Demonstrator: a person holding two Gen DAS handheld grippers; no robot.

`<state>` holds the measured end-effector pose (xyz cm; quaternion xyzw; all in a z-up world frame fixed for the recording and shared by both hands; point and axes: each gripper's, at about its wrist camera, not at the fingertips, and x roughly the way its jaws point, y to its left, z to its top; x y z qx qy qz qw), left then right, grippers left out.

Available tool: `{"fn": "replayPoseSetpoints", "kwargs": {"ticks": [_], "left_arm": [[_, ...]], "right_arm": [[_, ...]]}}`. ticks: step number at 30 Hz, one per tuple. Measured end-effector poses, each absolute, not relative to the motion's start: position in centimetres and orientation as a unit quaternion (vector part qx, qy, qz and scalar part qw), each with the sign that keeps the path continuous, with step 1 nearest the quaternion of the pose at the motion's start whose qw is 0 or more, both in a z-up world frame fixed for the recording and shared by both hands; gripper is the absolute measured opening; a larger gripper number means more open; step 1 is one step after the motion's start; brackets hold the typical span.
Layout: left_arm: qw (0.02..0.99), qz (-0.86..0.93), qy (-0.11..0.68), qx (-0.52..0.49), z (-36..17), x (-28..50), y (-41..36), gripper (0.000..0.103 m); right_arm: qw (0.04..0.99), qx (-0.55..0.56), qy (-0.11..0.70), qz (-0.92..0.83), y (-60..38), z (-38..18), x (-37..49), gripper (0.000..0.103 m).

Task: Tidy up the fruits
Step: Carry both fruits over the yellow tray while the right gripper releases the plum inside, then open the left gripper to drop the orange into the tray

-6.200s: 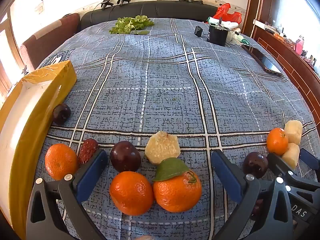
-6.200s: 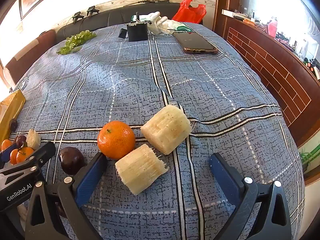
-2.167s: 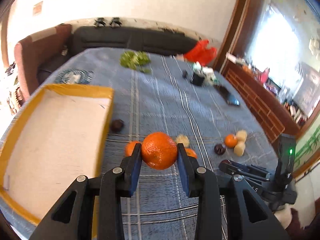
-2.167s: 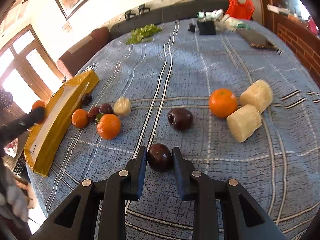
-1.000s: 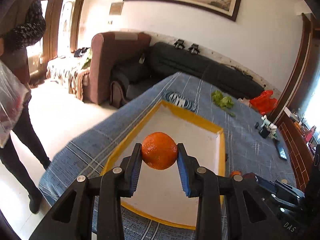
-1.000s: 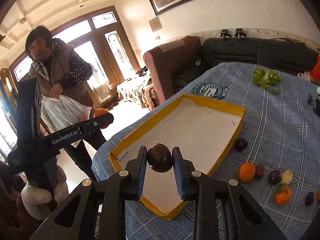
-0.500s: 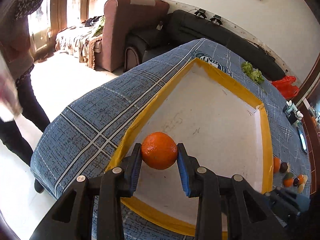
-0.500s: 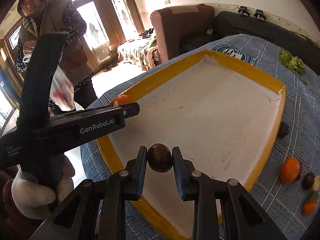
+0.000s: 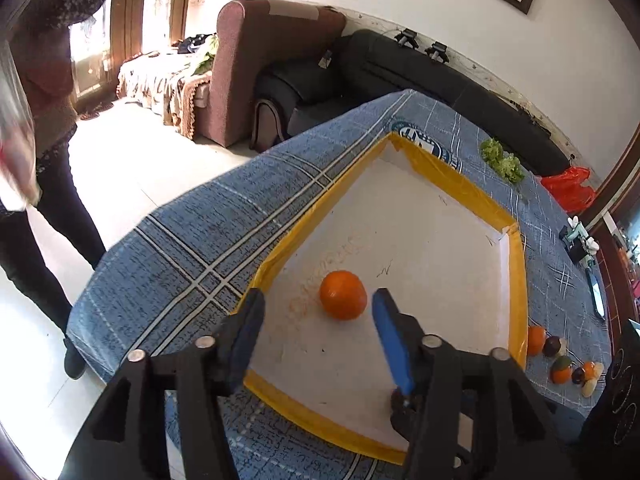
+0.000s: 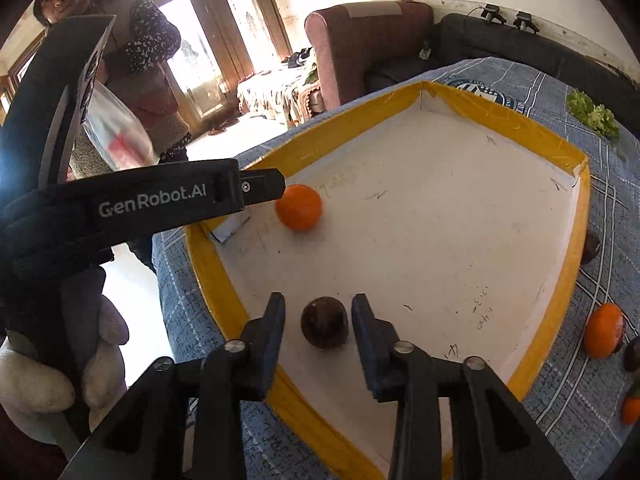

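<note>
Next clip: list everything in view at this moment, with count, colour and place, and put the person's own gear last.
tray: one, white floor with yellow rim, on the blue checked tablecloth
orange: one, orange, lying loose on the tray floor
plum: one, dark brown-red, on the tray floor near its front rim
fruit outside the tray: a small cluster, orange, dark and pale, on the cloth by the tray's right rim; exact count unclear
greens: one bunch, green, far end of the cloth
sofa: black, behind the table
armchair: brown-red, beside the sofa
bystander: one, dark patterned top, holding a clear bag
left gripper: black, blue pads, fingers apart around the orange, not touching
right gripper: black, fingers apart beside the plum
</note>
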<state>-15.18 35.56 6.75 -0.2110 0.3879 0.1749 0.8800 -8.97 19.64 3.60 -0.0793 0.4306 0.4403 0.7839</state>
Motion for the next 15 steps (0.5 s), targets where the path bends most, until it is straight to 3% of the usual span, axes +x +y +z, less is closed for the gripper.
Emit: {"fn": "replayPoseSetpoints", "kwargs": {"ticks": [7, 15], "left_arm": [[0.900, 0.134, 0.355, -0.213, 9.8, -16.1, 32.0, 0.062], [0.915, 0.022, 0.361, -0.179, 10.6, -14.1, 23.7, 0.063]], "right_arm": [[0.819, -0.014, 0.405, 0.406, 12.3, 6.5, -9.9, 0.044], [0.887, 0.043, 0.394, 0.238, -4.4, 7.5, -8.2, 0.043]]}}
